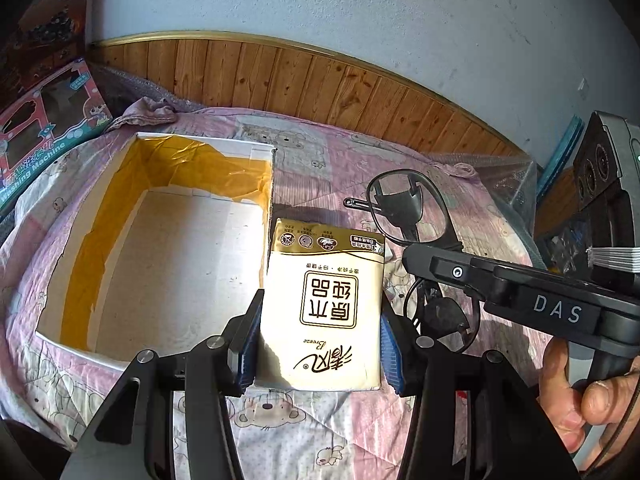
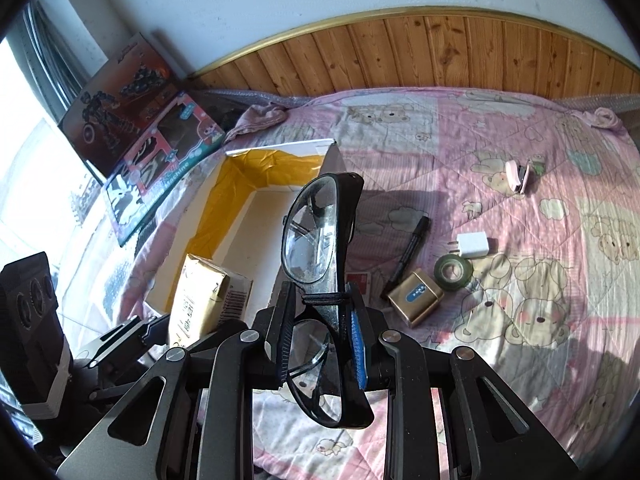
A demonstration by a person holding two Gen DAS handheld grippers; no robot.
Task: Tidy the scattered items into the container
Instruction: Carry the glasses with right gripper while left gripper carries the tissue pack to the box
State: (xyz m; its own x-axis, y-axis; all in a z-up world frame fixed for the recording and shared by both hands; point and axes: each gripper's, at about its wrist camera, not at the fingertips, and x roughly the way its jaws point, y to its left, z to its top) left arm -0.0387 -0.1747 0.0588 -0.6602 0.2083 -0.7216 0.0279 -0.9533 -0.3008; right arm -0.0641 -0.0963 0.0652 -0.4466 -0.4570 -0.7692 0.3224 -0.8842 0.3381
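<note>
Left gripper (image 1: pixel 320 336) clamps the soft, light tissue pack (image 1: pixel 322 308) mid-body; right gripper (image 2: pixel 320 340) pinches fragile glasses (image 2: pixel 320 280), seemingly at the bridge.

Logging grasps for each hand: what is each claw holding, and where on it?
Left claw grips the tissue pack by its two long sides, near its lower end. Right claw clamps the glasses at the bridge.

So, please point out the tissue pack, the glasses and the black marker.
tissue pack (image 1: pixel 326 304): left wrist view, middle of its printed front.
glasses (image 2: pixel 310 236): right wrist view, upper lens.
black marker (image 2: pixel 408 254): right wrist view, middle of its barrel.
</note>
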